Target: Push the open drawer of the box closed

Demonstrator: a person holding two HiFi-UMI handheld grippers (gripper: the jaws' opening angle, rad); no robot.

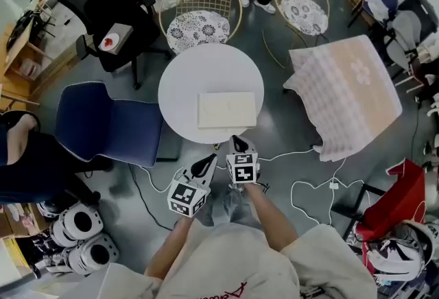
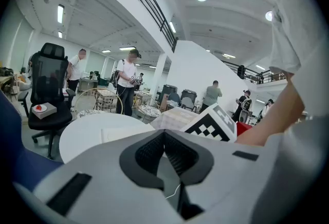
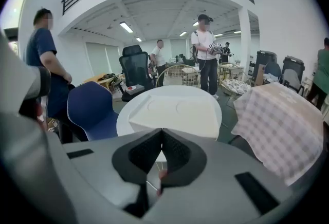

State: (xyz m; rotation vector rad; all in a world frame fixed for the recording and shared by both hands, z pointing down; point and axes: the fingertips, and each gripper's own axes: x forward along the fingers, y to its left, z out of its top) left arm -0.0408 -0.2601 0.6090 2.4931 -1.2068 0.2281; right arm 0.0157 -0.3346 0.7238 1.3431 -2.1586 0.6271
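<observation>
Box (image 1: 227, 110) is set on the round surface (image 1: 185, 78); left tool (image 1: 208, 163) and right tool (image 1: 237, 142) are held shut, empty, nearby, likely for pushing.

Red script (image 1: 223, 290) on the person's shirt (image 1: 226, 260) cannot be read.

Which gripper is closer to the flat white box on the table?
Right. The right gripper sits just short of the flat white box; the left gripper hangs farther back.
</observation>
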